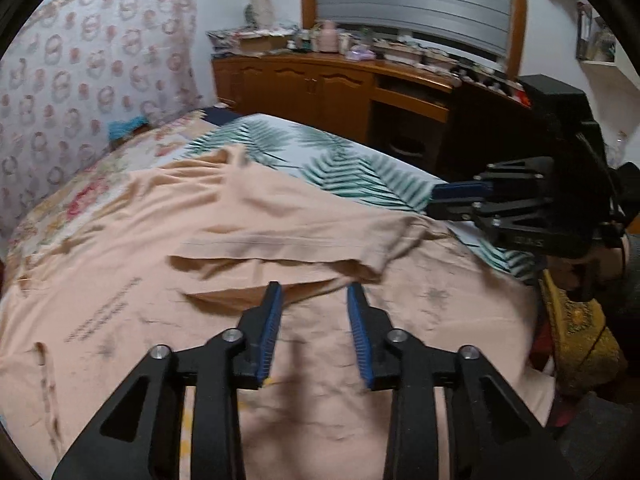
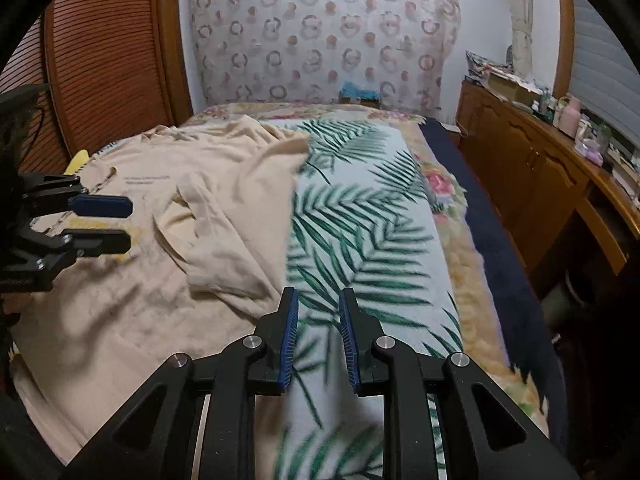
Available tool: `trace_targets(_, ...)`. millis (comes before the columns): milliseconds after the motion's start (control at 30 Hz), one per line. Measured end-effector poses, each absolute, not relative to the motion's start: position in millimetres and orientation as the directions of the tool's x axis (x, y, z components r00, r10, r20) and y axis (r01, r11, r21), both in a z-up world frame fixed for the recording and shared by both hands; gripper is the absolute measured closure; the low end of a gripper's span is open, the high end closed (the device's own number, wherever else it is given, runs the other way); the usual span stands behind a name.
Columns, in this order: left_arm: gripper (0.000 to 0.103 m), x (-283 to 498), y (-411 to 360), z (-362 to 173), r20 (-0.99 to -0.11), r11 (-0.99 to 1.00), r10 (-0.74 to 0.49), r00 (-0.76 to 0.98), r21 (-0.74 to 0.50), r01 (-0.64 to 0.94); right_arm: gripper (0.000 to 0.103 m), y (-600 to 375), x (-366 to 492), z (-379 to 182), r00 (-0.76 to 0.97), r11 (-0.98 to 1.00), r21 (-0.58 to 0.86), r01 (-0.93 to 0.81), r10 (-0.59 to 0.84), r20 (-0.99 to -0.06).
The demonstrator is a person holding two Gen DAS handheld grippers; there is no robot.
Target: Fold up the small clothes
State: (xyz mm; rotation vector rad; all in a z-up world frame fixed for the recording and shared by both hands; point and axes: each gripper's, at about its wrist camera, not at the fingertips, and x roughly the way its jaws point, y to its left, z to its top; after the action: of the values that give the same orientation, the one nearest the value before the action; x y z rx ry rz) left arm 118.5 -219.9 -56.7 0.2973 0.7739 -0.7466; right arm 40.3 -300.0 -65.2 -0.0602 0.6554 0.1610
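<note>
A peach T-shirt [image 1: 248,240] lies spread on the bed, with one sleeve folded over its body and small dark print near its left side. It also shows in the right wrist view [image 2: 168,248]. My left gripper [image 1: 314,290] is open and empty, just above the shirt's body near the folded sleeve edge. My right gripper [image 2: 318,296] is open and empty, over the palm-leaf sheet [image 2: 360,240] just right of the shirt's sleeve edge. Each gripper shows in the other's view, the right one [image 1: 434,200] and the left one [image 2: 128,224].
The bed has a floral blanket [image 2: 448,216] and a dark blue edge [image 2: 492,240]. A wooden dresser [image 1: 320,84] cluttered with small items stands beyond the bed. A floral cloth [image 2: 320,32] hangs at the head of the bed. A louvred wooden door [image 2: 104,60] is at left.
</note>
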Motion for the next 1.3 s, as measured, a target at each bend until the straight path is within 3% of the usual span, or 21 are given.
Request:
trace_targets(433,0.079,120,-263,-72,-0.746,0.647,-0.541,0.389,-0.073,0.759,0.081,-312,33,-70,0.778,0.988,0.036,-0.152,0.142,-0.612)
trace_targets(567,0.099,126,-264,-76,-0.759,0.656,-0.526,0.384,-0.075,0.751,0.081,-316,31,-71,0.779,0.988,0.043,-0.151,0.145,-0.610)
trace_targets(733,0.099,97,-247,-47,-0.712,0.639,-0.575,0.403,-0.084,0.764,0.081,-320,27,-69,0.783,0.988,0.047,-0.147,0.145,-0.605)
trace_targets(967,0.099,67,-231,-40,-0.734,0.669,-0.505,0.454,-0.001,0.743,0.081,-315,25,-63,0.793,0.987,0.048,-0.152,0.151,-0.590)
trace_targets(1233,0.063,80,-185,-41,-0.707,0.755,-0.477,0.522,-0.027,0.655,0.081,-300,33,-62,0.786,0.982,0.029,-0.187,0.167,-0.595)
trace_targets(1300,0.060,87,-169,-40,-0.696,0.776,-0.478,0.536,-0.049,0.629,0.081,-294,38,-60,0.783,0.979,0.019,-0.201,0.172,-0.598)
